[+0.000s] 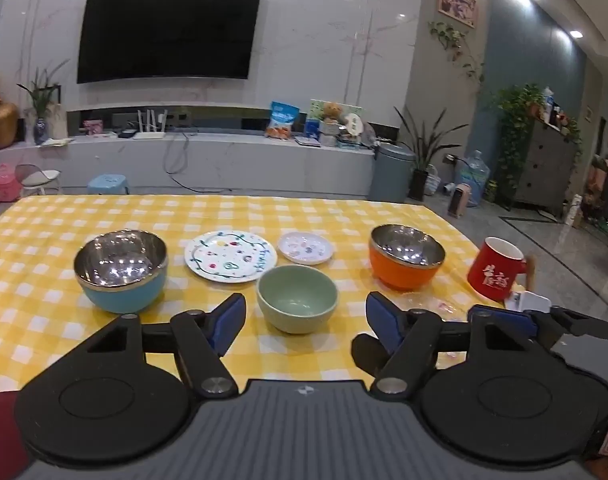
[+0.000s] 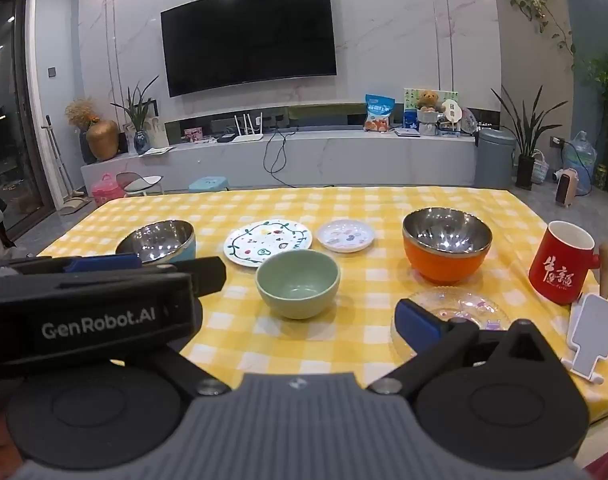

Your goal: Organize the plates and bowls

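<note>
On the yellow checked table stand a blue steel-lined bowl (image 1: 120, 270) at left, a white patterned plate (image 1: 230, 256), a small pink-patterned plate (image 1: 305, 247), a green bowl (image 1: 297, 298) in front, and an orange steel-lined bowl (image 1: 406, 255) at right. A clear glass plate (image 2: 459, 312) lies in front of the orange bowl. My left gripper (image 1: 304, 320) is open and empty, its fingers either side of the green bowl, just short of it. My right gripper (image 2: 304, 300) is open and empty; its right finger (image 2: 417, 326) is over the glass plate, its left finger hidden by the left gripper body (image 2: 84, 312).
A red mug (image 2: 561, 262) with a wooden handle stands at the table's right edge, a white phone stand (image 2: 591, 336) in front of it. The table's far edge (image 1: 224, 198) faces a TV wall, with stools and plants on the floor beyond.
</note>
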`<action>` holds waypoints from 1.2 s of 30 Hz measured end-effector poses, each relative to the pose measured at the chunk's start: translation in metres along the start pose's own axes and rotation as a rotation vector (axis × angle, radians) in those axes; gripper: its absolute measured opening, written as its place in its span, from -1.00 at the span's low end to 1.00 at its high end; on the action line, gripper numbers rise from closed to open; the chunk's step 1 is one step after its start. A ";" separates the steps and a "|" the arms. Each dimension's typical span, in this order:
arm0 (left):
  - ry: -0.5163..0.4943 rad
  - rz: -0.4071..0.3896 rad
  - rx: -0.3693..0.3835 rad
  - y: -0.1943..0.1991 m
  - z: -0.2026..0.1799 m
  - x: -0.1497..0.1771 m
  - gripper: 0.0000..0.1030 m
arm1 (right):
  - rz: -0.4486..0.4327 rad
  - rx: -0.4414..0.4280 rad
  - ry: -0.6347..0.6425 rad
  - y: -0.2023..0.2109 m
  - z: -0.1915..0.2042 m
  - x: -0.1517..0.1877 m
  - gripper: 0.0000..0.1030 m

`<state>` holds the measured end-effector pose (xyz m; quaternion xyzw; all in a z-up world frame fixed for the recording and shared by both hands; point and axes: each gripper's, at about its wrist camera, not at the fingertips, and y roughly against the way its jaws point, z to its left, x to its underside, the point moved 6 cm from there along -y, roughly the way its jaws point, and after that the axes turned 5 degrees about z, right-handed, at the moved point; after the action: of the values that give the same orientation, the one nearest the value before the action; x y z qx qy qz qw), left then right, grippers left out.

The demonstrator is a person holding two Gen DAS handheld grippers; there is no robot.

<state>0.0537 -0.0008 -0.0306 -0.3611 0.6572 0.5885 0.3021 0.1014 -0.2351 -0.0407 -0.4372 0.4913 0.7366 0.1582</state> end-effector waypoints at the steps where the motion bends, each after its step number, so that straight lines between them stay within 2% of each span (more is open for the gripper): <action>1: 0.003 0.005 0.002 -0.001 0.000 0.001 0.58 | 0.004 -0.001 0.001 0.000 0.000 0.000 0.95; 2: 0.007 -0.017 -0.005 0.004 -0.002 0.001 0.58 | 0.006 0.000 0.003 -0.001 0.000 0.000 0.94; 5: 0.017 0.006 -0.010 0.000 0.000 0.001 0.58 | 0.008 0.008 0.039 -0.004 0.007 0.001 0.94; 14: 0.014 0.015 -0.032 -0.003 0.000 0.003 0.61 | 0.008 0.016 0.016 -0.004 0.004 0.004 0.94; 36: -0.001 0.056 -0.020 -0.008 -0.004 0.009 0.63 | 0.046 0.029 -0.014 -0.008 -0.002 0.010 0.93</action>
<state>0.0551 -0.0062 -0.0421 -0.3454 0.6608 0.6036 0.2824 0.1020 -0.2346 -0.0539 -0.4183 0.5107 0.7358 0.1510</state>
